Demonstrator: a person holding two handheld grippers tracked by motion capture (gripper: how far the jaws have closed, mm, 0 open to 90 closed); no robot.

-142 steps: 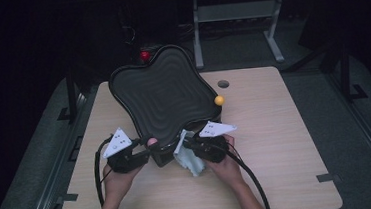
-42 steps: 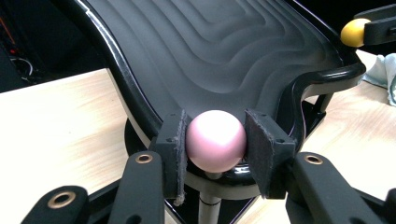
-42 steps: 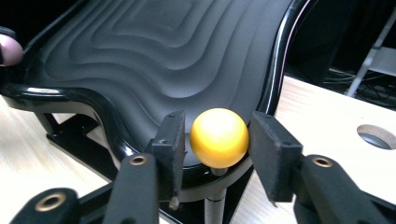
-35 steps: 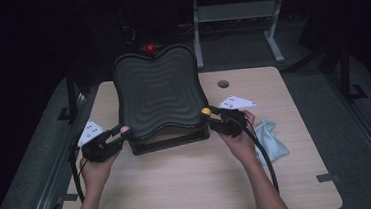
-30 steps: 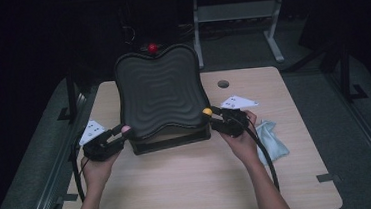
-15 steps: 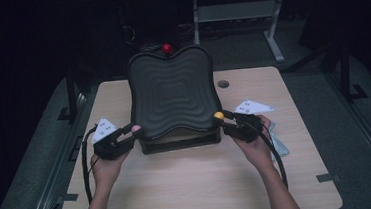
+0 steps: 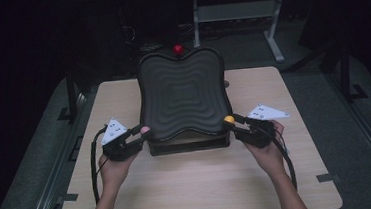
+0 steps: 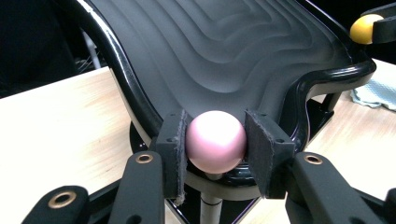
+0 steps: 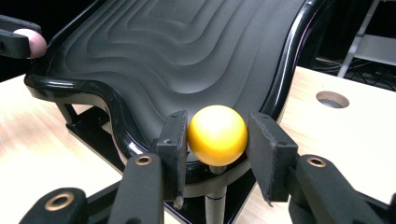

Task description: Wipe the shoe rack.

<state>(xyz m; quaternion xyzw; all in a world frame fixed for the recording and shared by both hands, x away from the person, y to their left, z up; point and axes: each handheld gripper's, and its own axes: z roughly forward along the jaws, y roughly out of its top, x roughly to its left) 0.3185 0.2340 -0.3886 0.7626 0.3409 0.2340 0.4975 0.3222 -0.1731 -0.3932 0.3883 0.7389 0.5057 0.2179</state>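
From above, my left gripper (image 7: 136,133) is clamped on the pink knob (image 7: 145,130) at the near left corner of the black rippled tray (image 7: 183,97), and my right gripper (image 7: 236,122) on the yellow knob (image 7: 229,119) at the near right corner. The tray sits on a dark base at the middle of the wooden table (image 7: 200,183). Nothing lies in the tray; its stepped grooves are bare. A red knob (image 7: 178,49) stands at its far edge, which reaches past the table's back edge. There is bare wood on both sides of the tray and in front of it, toward me.

In the left gripper view, my pads (image 8: 173,151) press on both sides of the pink knob (image 8: 215,141), a smooth matt ball on a pale stem just under the tray's glossy raised rim (image 8: 126,74). The rippled floor (image 8: 224,46) rises away from me. Far right I see the yellow knob (image 8: 364,28), and a pale blue cloth (image 8: 378,91) on the table beyond the tray's corner.

In the right gripper view, the left pad (image 9: 173,144) touches the yellow knob (image 9: 217,135), a shiny ball on a stem under the rim (image 9: 285,70); the right pad sits against it or just off, I cannot tell. The pink knob (image 9: 35,43) shows far left. A round hole (image 9: 331,99) is in the table at right.
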